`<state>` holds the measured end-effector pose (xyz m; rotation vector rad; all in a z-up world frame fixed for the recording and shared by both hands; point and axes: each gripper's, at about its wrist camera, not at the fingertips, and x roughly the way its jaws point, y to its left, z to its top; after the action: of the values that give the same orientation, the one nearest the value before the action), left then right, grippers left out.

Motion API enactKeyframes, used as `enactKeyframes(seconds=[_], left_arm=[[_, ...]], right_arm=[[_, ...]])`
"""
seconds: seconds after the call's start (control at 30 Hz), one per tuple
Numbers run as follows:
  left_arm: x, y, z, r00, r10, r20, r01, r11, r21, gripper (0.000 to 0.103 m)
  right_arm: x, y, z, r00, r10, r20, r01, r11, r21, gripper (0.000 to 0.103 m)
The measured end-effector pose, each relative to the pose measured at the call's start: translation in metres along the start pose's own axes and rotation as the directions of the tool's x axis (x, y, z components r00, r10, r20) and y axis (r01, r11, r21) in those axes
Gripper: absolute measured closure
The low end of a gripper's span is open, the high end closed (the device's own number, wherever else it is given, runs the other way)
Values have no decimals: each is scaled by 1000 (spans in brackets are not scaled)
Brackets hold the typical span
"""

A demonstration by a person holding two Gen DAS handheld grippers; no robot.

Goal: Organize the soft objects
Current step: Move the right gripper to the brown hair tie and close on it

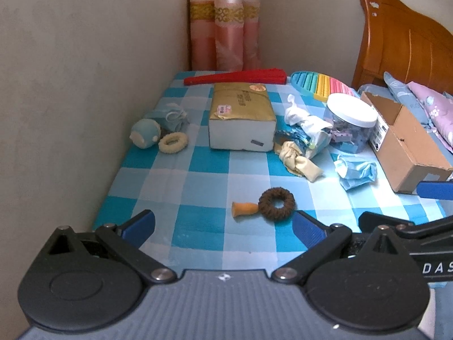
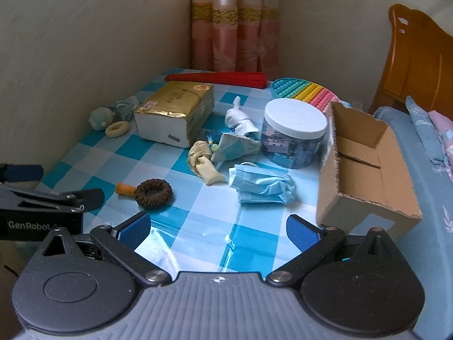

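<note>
Glossy checked tablecloth, matt cardboard box, shiny gold-wrapped tissue pack, knitted brown ring

dim, bluish cast | glare on tablecloth | fisheye-bent edges, dark corners

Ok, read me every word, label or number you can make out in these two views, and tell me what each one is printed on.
"GenRobot" on the side of the left tool, seen in the right wrist view.
"DAS", cut off by the picture's edge, on the side of the right tool, seen in the left wrist view.
Tissue pack: dark print and stickers on the gold wrapper, too blurred to read.
Cardboard box: a label on its side, too small to read.
</note>
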<state>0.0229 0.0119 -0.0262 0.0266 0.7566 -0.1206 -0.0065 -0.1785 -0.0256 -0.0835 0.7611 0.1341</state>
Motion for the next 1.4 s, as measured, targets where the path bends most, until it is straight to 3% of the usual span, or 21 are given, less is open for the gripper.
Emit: enactKeyframes(seconds=[0.5, 0.63, 0.87, 1.2, 1.4], left_arm=[[35, 20, -8, 998, 41, -56, -40, 999, 16, 1], [37, 27, -8, 996, 63, -56, -62, 998, 18, 1], [43, 44, -8, 996, 47, -80, -52, 997, -58, 1], [43, 45, -11, 996, 45, -76, -49, 997, -60, 1], [44, 47, -12, 996, 16, -82, -24, 995, -95, 1]], right_arm=[[59, 20, -5, 985, 169, -43, -173, 975, -139, 1], [69, 31, -1, 978, 204, -29, -206, 957, -203, 9], [89, 42, 6, 965, 257, -61, -264, 933, -244, 24], [96, 48, 9, 953, 299, -44, -300, 918, -259, 32], [97, 48, 10, 957, 289, -30, -287, 921, -262, 49]])
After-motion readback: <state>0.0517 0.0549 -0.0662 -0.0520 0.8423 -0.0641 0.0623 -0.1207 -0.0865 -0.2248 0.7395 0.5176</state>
